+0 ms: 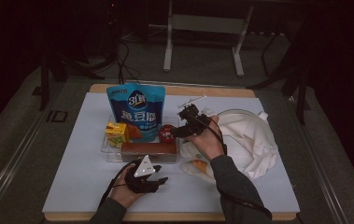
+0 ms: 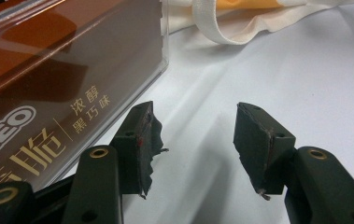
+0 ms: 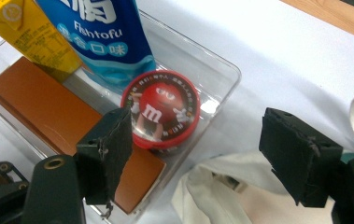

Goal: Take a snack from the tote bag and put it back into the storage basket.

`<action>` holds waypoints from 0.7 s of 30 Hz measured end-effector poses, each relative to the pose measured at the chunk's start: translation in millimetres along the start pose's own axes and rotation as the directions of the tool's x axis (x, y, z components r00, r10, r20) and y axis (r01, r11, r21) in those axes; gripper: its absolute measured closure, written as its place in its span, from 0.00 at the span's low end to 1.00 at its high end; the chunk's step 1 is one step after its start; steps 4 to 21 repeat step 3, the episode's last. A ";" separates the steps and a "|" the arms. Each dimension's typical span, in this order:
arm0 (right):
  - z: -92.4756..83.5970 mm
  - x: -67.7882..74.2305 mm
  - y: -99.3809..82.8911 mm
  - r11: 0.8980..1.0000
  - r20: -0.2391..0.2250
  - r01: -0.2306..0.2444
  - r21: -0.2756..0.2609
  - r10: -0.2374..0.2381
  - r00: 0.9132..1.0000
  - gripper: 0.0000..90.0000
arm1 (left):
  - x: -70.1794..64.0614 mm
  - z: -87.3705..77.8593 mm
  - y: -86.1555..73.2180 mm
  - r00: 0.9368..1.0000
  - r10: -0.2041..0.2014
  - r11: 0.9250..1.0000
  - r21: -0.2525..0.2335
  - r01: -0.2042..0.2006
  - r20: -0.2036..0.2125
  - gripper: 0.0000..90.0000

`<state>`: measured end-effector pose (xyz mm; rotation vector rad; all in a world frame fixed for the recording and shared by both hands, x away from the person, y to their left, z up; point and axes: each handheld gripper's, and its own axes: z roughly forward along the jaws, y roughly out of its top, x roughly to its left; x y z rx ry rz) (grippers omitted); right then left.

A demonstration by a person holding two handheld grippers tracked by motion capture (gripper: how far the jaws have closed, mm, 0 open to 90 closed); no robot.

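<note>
Red M&M's tub (image 3: 160, 111) is sitting at the right end of the clear tray (image 3: 221, 70), at about three o'clock from the yellow juice carton (image 1: 116, 133) and just at four o'clock of the blue fish-tofu pouch (image 1: 137, 108), which is leaning right behind it. The brown Oreo box (image 1: 148, 148) is lying along the tray's front, touching or nearly touching the tub. The right gripper (image 1: 180, 125) is hovering over the tub with its jaws spread wide and nothing between them; in the right gripper view one pad is sitting at the tub's eight o'clock while the other is hanging far off at four o'clock, over the white cloth bag (image 1: 251, 140). The left gripper (image 1: 152, 179) is resting near the six o'clock edge of the table (image 1: 72, 186), jaws parted and empty, beside the Oreo box.

Judging from this, the risks are these: the tub is round and slick, so an off-centre squeeze may be popping it sideways; the near pad may be catching the Oreo box or the pouch; the far pad may be striking the tray wall or snagging the cloth bag.
</note>
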<state>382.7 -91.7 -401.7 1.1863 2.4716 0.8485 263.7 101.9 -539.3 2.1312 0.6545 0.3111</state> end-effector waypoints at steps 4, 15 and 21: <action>-3.0 -3.9 -4.2 1.000 -0.001 0.002 -0.003 -0.002 1.000 0.29 | 0.3 0.1 0.0 1.000 -0.003 1.000 0.001 0.003 0.001 0.54; -3.0 -3.9 -4.2 1.000 -0.001 0.002 -0.003 -0.002 1.000 0.29 | 0.3 0.1 0.0 1.000 -0.003 1.000 0.001 0.003 0.001 0.54; -3.0 -3.9 -4.2 1.000 -0.001 0.002 -0.003 -0.002 1.000 0.29 | 0.3 0.1 0.0 1.000 -0.003 1.000 0.001 0.003 0.001 0.54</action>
